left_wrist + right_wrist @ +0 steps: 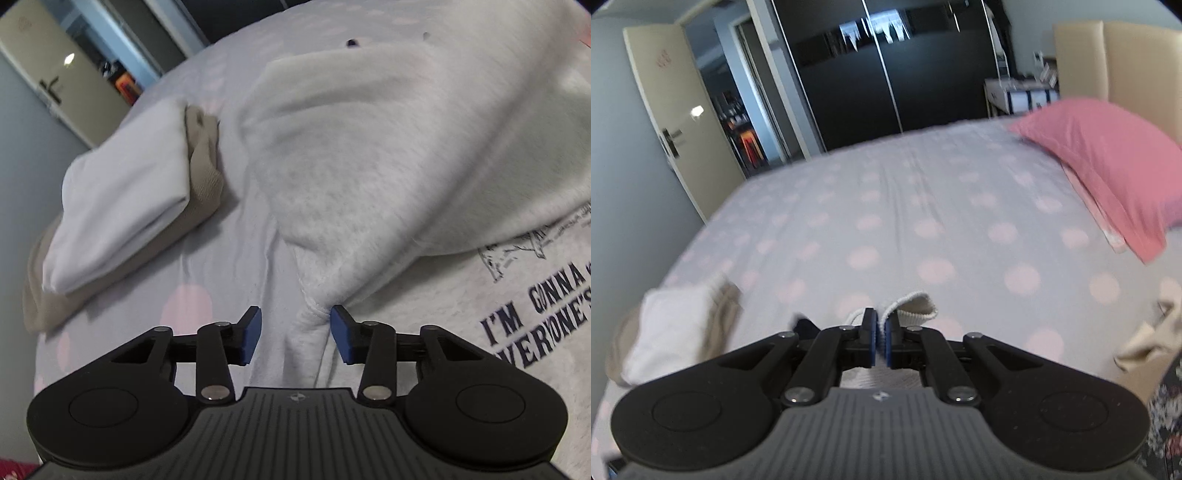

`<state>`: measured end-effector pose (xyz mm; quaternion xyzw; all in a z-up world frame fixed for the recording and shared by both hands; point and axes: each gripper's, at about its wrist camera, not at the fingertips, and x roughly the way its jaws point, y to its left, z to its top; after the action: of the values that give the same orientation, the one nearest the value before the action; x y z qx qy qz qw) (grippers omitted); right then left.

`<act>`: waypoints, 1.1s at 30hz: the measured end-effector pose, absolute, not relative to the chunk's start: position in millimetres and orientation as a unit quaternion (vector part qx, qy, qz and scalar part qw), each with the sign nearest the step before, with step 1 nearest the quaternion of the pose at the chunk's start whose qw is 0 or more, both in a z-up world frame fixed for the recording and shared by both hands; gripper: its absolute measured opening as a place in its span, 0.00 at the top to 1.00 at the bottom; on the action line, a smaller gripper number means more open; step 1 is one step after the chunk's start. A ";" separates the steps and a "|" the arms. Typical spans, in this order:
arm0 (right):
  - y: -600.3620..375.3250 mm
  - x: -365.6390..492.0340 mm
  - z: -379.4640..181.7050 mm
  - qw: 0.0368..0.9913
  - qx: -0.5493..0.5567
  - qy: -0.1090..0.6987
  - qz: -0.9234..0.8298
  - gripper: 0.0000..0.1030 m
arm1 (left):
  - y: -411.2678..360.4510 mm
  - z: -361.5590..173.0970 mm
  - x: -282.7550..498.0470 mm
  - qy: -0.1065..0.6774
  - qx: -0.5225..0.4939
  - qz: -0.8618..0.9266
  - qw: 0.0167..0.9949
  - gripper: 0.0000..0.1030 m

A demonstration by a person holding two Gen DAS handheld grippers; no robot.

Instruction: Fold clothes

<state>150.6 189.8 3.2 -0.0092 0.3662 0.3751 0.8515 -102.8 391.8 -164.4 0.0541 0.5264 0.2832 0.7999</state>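
Observation:
A light grey sweatshirt (pixel 388 166) with dark blue printed lettering lies on the bed, one sleeve lifted and draped across its body. My left gripper (pixel 295 332) is open, its blue pads either side of a bunched seam of the sweatshirt near the armpit. My right gripper (pixel 881 338) is shut on the sweatshirt's ribbed cuff (pixel 912 304) and holds it above the bed.
The bed sheet (pixel 905 206) is pale with pink dots. A folded stack, white garment (pixel 122 199) over a beige one (pixel 207 162), lies at the left, also in the right wrist view (pixel 668 332). A pink pillow (pixel 1108 162) lies at the right. Beige clothing (pixel 1152 339) sits at the right edge.

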 end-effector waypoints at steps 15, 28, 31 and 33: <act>124.1 193.4 -156.5 0.808 0.050 0.507 0.295 0.85 | 405.0 -145.4 -108.0 0.530 0.006 0.259 0.807 0.61; 105.9 172.8 -153.5 0.792 0.085 0.504 0.332 0.51 | 479.7 -95.6 -58.2 0.456 -0.116 0.284 0.835 0.50; 107.8 172.0 -158.1 0.795 0.074 0.502 0.333 0.51 | 493.4 -111.7 -42.9 0.464 -0.148 0.289 0.824 0.50; 109.1 172.3 -161.9 0.794 0.070 0.504 0.333 0.51 | 500.7 -126.4 -33.9 0.475 -0.164 0.287 0.815 0.49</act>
<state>172.3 109.1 -161.9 0.0705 0.5041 0.3328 0.7938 -33.9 500.7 -126.4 -0.1640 0.4751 0.2871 0.8155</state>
